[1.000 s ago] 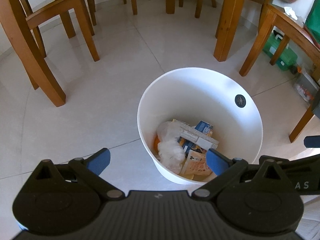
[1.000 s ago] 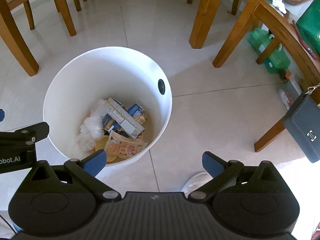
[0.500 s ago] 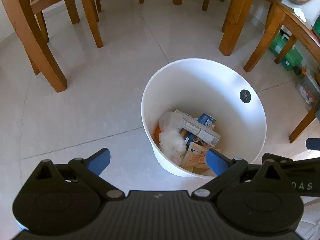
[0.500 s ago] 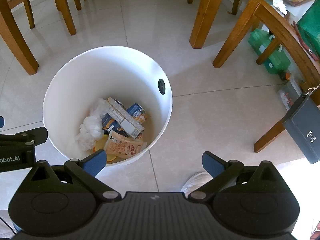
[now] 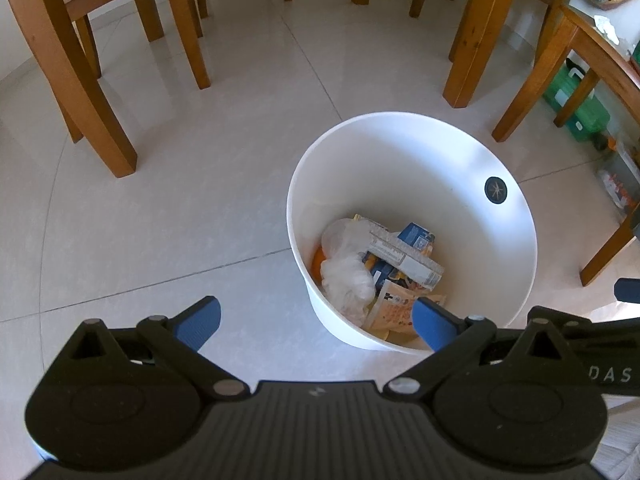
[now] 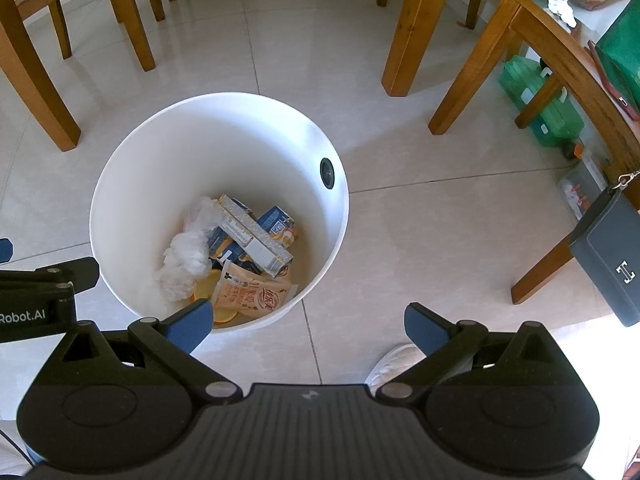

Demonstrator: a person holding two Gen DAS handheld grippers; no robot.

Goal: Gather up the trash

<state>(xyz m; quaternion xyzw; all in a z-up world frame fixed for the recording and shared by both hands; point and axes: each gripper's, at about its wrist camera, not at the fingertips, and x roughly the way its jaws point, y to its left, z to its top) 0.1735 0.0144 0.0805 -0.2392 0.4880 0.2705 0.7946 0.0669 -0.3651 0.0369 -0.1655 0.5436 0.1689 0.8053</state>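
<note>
My left gripper [image 5: 316, 318] is spread wide and holds nothing. It hangs over bare floor tile [image 5: 168, 208], with its right fingertip overlapping the near rim of the white bin [image 5: 400, 136].

The bin stands upright on the floor, left of centre in the right wrist view and right of centre in the left wrist view. A dark round fitting [image 6: 327, 173] sits on its inner right wall. The trash lies inside, at the bottom:
1. A crumpled clear plastic bag [image 6: 186, 256] on the left.
2. A long white carton [image 6: 256, 240] lying diagonally over blue cartons [image 6: 276, 218].
3. An orange snack packet [image 6: 252, 296] at the near side, resting on orange slices [image 6: 204, 290].

My right gripper [image 6: 306, 322] is also spread wide and empty. Its left fingertip overlaps the bin's near rim; its right fingertip is above the floor beside a white shoe [image 6: 394, 362].

Wooden chair legs [image 6: 408, 36] stand far of the bin. At the right, a dark wallet [image 6: 612, 258] hangs from a chair.
</note>
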